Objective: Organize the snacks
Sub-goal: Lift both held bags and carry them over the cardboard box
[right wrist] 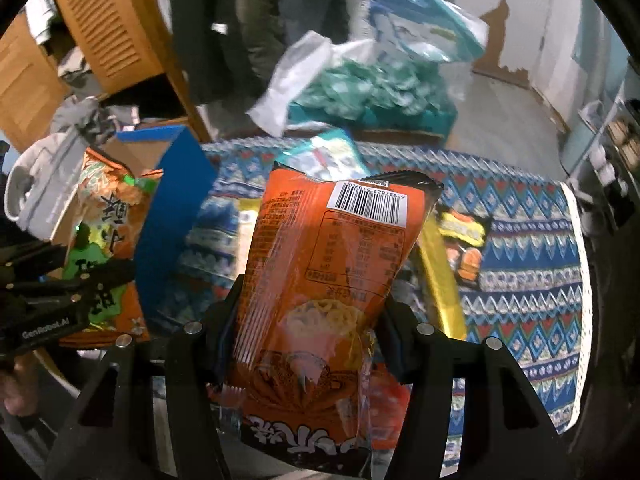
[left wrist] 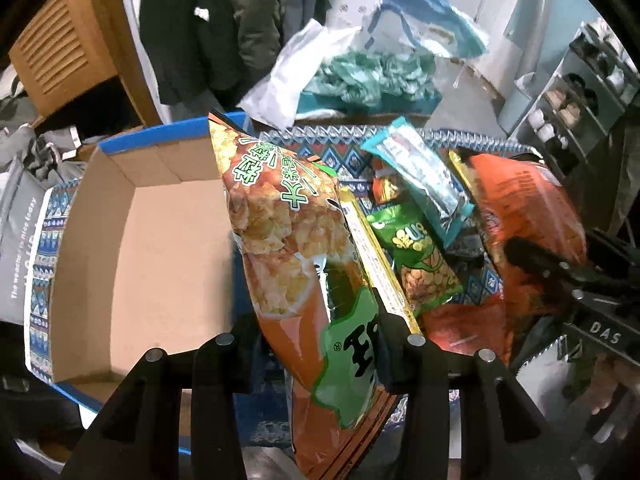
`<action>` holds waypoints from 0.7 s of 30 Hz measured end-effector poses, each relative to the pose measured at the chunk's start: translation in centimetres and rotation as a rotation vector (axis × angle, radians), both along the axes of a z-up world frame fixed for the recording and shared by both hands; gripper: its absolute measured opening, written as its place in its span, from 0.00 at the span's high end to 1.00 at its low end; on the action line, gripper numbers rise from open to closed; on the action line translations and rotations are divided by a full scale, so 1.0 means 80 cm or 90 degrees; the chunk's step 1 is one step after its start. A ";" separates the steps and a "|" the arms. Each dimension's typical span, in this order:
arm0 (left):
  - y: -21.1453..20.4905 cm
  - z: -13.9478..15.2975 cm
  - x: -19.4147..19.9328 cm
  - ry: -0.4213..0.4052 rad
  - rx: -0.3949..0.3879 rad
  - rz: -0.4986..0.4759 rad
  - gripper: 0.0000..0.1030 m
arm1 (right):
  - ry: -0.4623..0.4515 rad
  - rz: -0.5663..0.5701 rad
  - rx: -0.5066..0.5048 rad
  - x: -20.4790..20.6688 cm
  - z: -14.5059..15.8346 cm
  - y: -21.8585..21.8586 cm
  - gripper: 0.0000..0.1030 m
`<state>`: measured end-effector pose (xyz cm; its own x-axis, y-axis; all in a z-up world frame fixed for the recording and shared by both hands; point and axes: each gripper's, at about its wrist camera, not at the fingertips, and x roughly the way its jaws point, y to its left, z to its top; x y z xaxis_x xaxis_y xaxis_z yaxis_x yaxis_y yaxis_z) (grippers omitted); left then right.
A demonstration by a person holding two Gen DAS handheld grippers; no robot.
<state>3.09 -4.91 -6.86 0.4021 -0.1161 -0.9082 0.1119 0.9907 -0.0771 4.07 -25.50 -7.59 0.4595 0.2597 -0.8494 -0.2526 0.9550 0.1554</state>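
My left gripper [left wrist: 320, 344] is shut on an orange-and-green rice cracker bag [left wrist: 292, 232], held upright just right of an open cardboard box [left wrist: 152, 240] with blue outer walls. My right gripper [right wrist: 308, 328] is shut on an orange noodle snack bag [right wrist: 328, 280] with a barcode, held above the patterned cloth. That bag and the right gripper show at the right in the left wrist view [left wrist: 528, 216]. The cracker bag [right wrist: 108, 240] and left gripper [right wrist: 72, 292] show at the left in the right wrist view, beside the box [right wrist: 172, 200].
On the blue patterned tablecloth [right wrist: 532, 264] lie a green peanut pack [left wrist: 416, 256], a teal packet [left wrist: 424, 172], a yellow pack [right wrist: 440, 280] and a dark burger-print pack [right wrist: 464, 248]. Behind the table stand teal bags [left wrist: 372, 72], a wooden cabinet [right wrist: 104, 28] and shelves [left wrist: 572, 96].
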 end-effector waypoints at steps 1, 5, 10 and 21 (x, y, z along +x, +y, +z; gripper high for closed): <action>0.004 0.003 -0.001 -0.002 -0.004 0.002 0.58 | -0.002 0.005 0.001 0.001 0.002 0.005 0.44; 0.029 0.018 -0.005 -0.016 -0.014 0.015 0.58 | -0.012 0.027 0.008 0.006 0.014 0.033 0.44; 0.065 0.028 -0.009 -0.033 -0.023 0.037 0.58 | -0.017 0.054 0.022 0.013 0.026 0.070 0.44; 0.147 0.028 -0.015 -0.045 -0.035 0.101 0.58 | -0.028 0.143 0.023 0.020 0.045 0.188 0.44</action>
<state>1.92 6.83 -4.61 0.4819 -0.0948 -0.8711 -0.0392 0.9908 -0.1295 5.69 -10.43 -3.95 0.4223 0.3900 -0.8182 -0.4657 0.8678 0.1733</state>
